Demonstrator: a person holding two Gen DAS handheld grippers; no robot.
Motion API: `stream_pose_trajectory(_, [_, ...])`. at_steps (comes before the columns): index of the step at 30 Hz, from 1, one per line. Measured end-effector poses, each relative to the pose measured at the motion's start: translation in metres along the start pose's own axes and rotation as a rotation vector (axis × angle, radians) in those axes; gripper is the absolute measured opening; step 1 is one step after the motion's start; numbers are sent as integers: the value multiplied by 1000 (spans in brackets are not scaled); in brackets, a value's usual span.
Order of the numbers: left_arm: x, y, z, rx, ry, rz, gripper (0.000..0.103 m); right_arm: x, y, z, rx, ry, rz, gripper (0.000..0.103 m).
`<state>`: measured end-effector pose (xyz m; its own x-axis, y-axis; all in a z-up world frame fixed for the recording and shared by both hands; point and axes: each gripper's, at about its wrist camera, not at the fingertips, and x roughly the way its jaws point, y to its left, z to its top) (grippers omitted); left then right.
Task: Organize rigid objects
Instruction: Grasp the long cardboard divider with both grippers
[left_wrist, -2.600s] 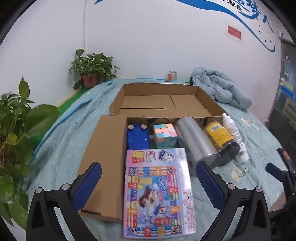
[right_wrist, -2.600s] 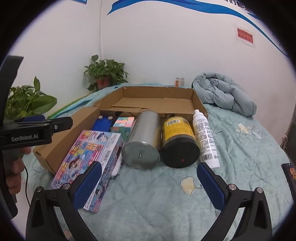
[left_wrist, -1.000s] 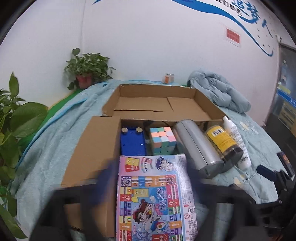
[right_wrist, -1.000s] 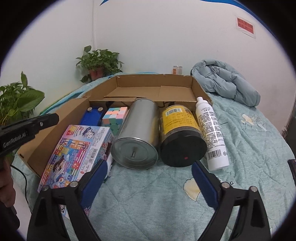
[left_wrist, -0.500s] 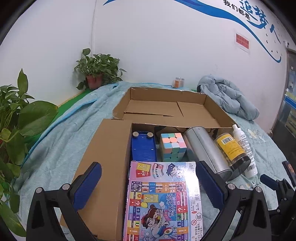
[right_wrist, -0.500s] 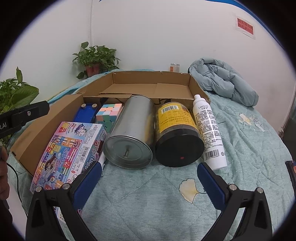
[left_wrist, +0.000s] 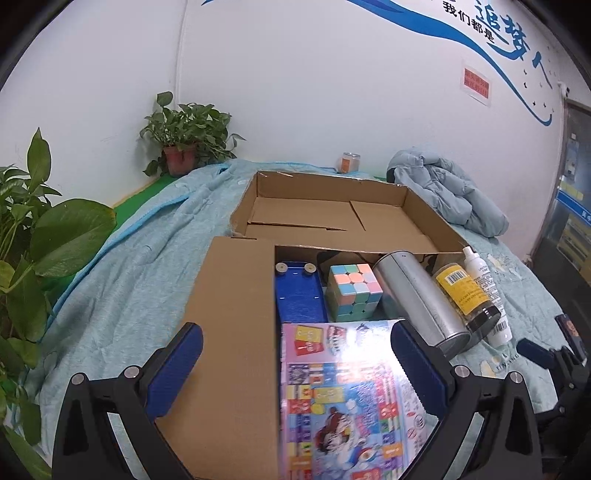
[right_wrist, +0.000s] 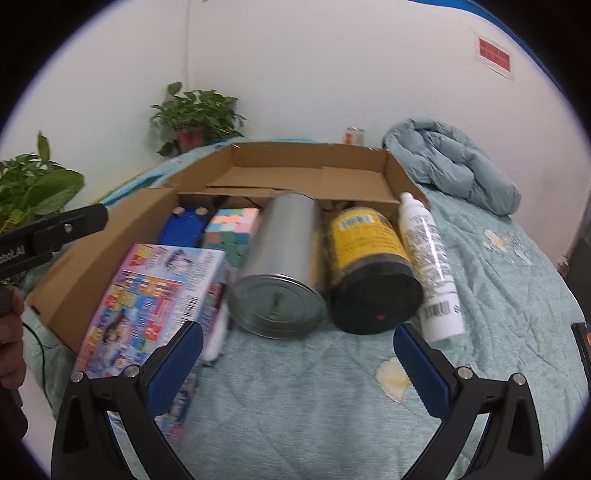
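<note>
Your left gripper (left_wrist: 295, 354) and right gripper (right_wrist: 297, 352) gape empty above the quilted bed (right_wrist: 295, 406); the game box (left_wrist: 347, 398), glare-washed and cut off below, leans from the cardboard box (left_wrist: 236, 332).

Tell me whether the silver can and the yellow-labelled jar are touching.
Touching. In the right wrist view the silver can and the yellow-labelled jar lie on their sides pressed flank to flank, with no quilt visible between them.
</note>
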<state>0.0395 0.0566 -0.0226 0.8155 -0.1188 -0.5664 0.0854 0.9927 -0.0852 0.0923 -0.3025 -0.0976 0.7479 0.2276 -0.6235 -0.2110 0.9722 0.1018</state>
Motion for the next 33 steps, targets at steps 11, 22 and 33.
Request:
stream_pose_trajectory(11, [-2, 100, -31, -225, 127, -153, 102, -19, 99, 20, -224, -39, 380, 103])
stream_pose_trajectory(22, [51, 142, -33, -372, 325, -398, 100, 33, 156, 22, -213, 190, 560, 102])
stream_pose_trajectory(33, [71, 138, -51, -399, 401, -474, 88, 50, 173, 18, -242, 246, 594, 100])
